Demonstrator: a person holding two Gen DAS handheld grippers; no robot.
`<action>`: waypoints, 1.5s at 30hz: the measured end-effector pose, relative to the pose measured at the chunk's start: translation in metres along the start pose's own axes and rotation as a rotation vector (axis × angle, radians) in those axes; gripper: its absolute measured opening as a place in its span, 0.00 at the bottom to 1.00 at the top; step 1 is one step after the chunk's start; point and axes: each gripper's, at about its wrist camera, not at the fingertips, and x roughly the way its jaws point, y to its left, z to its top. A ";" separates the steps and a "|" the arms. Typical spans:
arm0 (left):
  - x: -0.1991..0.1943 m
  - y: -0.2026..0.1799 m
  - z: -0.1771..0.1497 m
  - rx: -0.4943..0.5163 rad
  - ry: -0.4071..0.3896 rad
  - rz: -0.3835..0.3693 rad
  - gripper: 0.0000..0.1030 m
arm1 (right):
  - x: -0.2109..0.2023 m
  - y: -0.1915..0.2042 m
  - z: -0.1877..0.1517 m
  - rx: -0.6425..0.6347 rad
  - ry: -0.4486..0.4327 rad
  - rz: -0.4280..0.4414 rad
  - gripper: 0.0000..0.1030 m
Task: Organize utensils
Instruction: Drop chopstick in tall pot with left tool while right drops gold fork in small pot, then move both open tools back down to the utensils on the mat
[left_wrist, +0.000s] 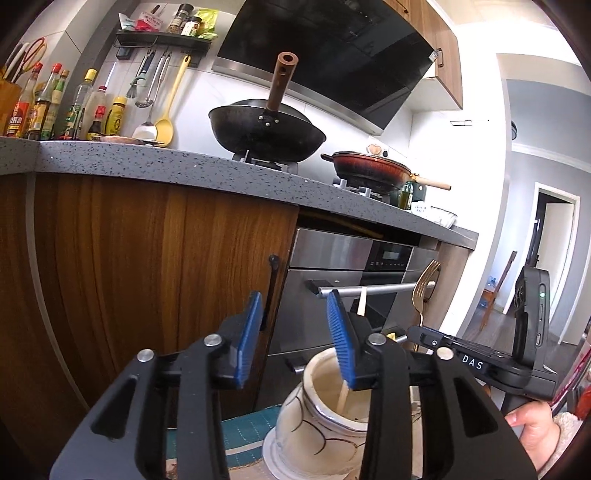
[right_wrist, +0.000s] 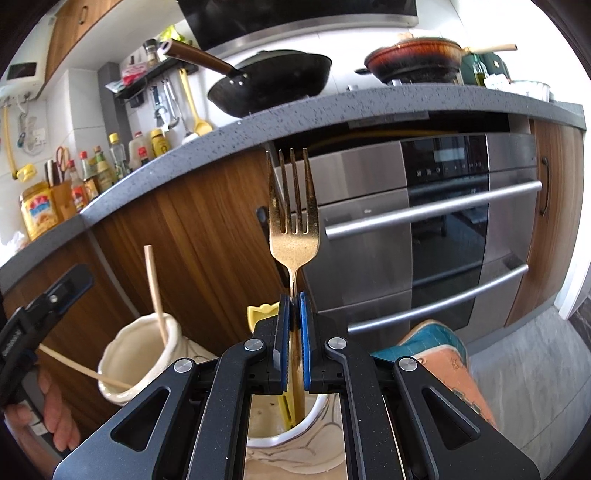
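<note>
A: What is the left wrist camera giving us that the right one is not?

B: It is showing the left gripper (left_wrist: 293, 332) standing with its blue pads apart and nothing pressed between them. Just beyond and under its right pad, a cream ceramic jar with dark curved lines (left_wrist: 325, 413) is sitting on a teal quilted cloth (left_wrist: 243, 430), with a pale wooden chopstick (left_wrist: 342, 400) leaning inside it. Further right, the right gripper (left_wrist: 436, 338) is appearing side-on, a hand (left_wrist: 532, 432) gripping its handle.

A: And the right wrist camera?

B: To its left, the left gripper (right_wrist: 64, 288) is showing only as a black arm, so its gap is not readable there. The same jar (right_wrist: 140, 354) is standing beside it, one chopstick (right_wrist: 155, 291) rising out of it and a second pale chopstick (right_wrist: 77, 367) lying across its rim. Straight ahead, the right gripper (right_wrist: 294, 306) is clamping a gold metal fork (right_wrist: 293, 221) by its neck.

A: How is the fork looking?

B: It is standing upright, four tines up, the bowl speckled and brassy. Its handle is running down between the pads into a white ceramic cup (right_wrist: 314, 428) directly below the right gripper, beside a yellow utensil (right_wrist: 286, 410).
</note>
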 end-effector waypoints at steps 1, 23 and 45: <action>0.000 0.001 0.000 0.001 0.001 0.001 0.40 | 0.002 -0.002 0.000 0.007 0.006 -0.008 0.06; -0.051 0.007 -0.002 0.079 0.042 0.091 0.95 | -0.066 0.015 -0.023 -0.021 -0.044 0.001 0.75; -0.088 -0.010 -0.112 0.099 0.477 0.172 0.95 | -0.089 0.019 -0.117 0.005 0.161 0.016 0.93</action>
